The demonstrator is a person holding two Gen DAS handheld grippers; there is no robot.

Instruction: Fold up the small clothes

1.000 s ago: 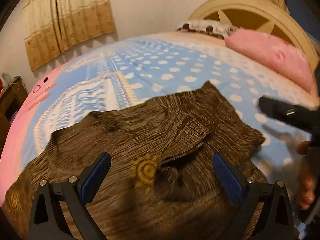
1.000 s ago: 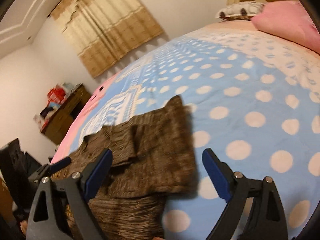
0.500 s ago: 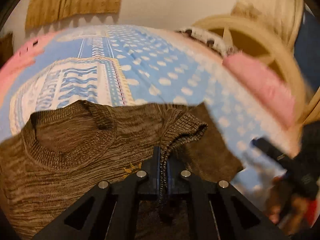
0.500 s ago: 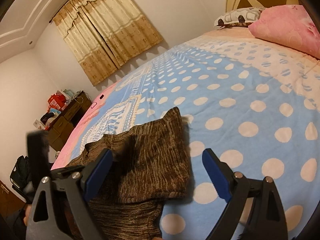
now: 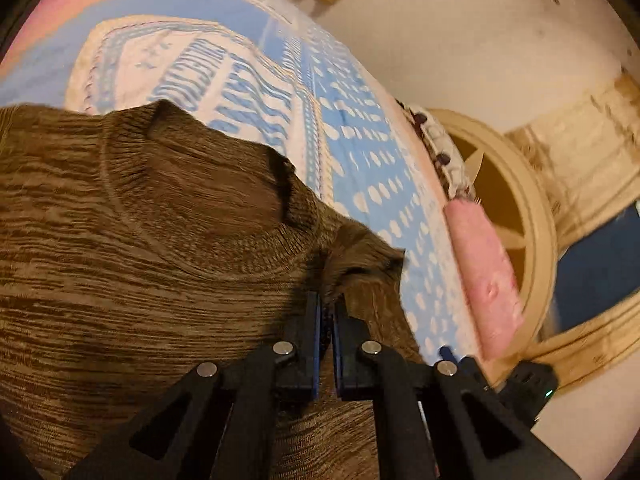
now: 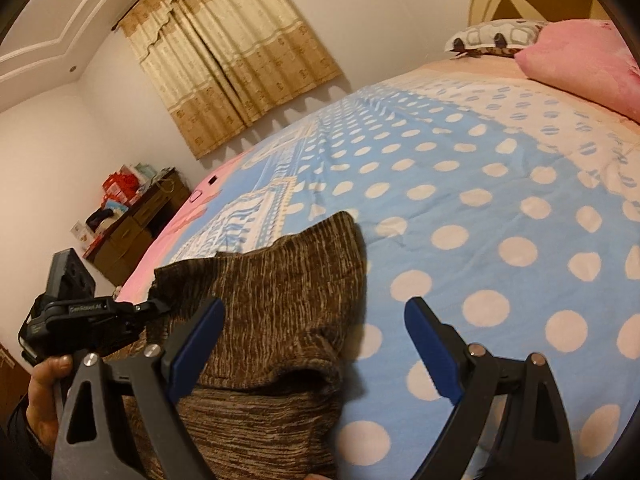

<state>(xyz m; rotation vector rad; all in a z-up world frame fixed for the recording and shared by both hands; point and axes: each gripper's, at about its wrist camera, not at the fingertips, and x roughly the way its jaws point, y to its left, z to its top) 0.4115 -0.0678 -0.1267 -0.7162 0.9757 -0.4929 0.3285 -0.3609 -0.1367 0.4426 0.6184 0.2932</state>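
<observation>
A brown knit sweater [image 5: 140,264] lies on the bed, its round neckline facing up. My left gripper [image 5: 327,308] is shut on the sweater's sleeve cuff [image 5: 360,260] and holds it over the body, tilted. In the right wrist view the sweater [image 6: 280,312] lies with a sleeve folded across it. My right gripper [image 6: 316,344] is open and empty, hovering over the sweater's right edge. The left gripper [image 6: 120,312] shows at the sweater's far left there.
The bed has a blue cover with white dots [image 6: 480,208]. A pink pillow [image 6: 580,64] and a patterned pillow [image 6: 492,36] lie by the round headboard [image 5: 516,216]. A wooden side table [image 6: 132,224] with clutter stands at the left under a curtain [image 6: 232,60].
My left gripper closed on the sleeve cuff, then swung left and tilted, carrying the cuff across the sweater. My right gripper stayed open and pulled back slightly.
</observation>
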